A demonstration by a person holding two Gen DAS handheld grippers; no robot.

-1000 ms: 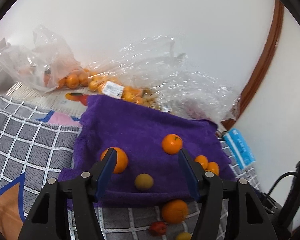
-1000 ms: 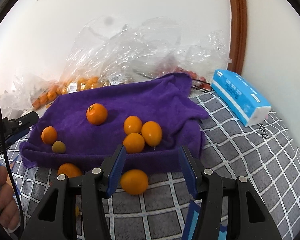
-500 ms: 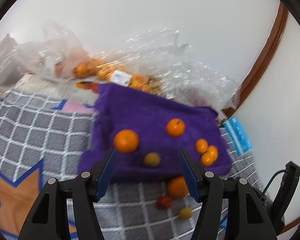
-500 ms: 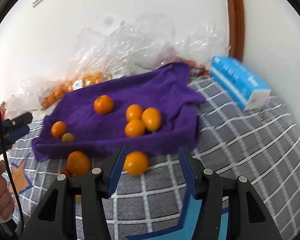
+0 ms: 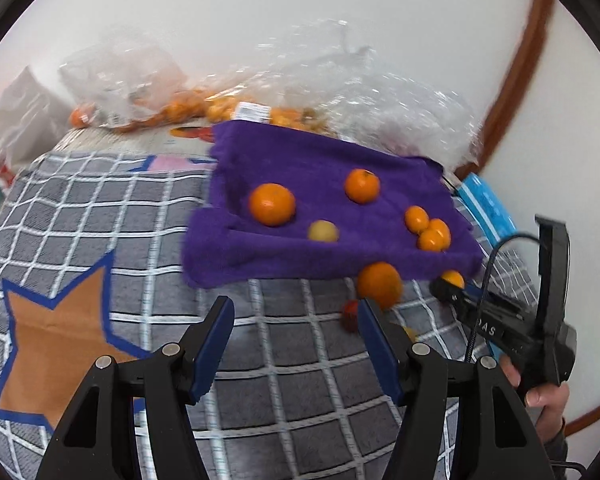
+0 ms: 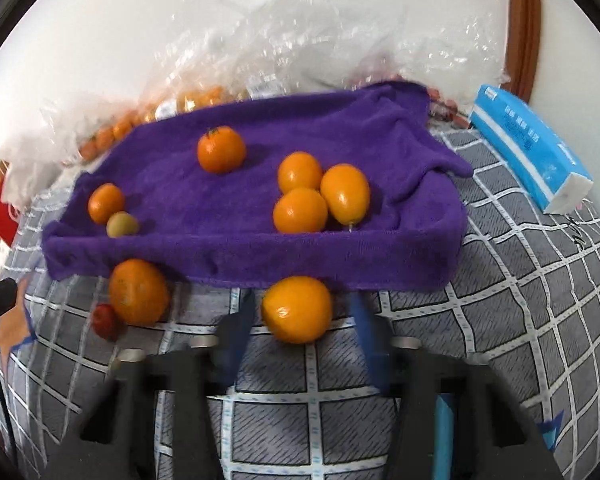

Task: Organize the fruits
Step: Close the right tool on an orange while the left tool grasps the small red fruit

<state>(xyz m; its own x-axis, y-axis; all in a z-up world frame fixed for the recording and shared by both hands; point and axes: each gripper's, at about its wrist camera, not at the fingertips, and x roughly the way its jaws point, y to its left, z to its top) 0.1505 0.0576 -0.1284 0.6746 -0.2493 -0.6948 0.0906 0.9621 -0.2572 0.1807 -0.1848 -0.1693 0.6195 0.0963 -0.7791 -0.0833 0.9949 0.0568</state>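
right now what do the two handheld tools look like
Both are black plastic clamp-like frames with silver pivot screws and two blue-faced fingers. The left tool shows them sharply; the right tool is blurred. Seen from the left, the right one has a black cable and white lettering on its body.

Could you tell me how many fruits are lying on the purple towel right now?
6: a trio of orange fruits at right, a stemmed orange behind, one orange touching a yellowish-green fruit at left.

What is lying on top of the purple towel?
On the purple towel: five orange fruits and one small yellow-green fruit. Anything under it is covered.
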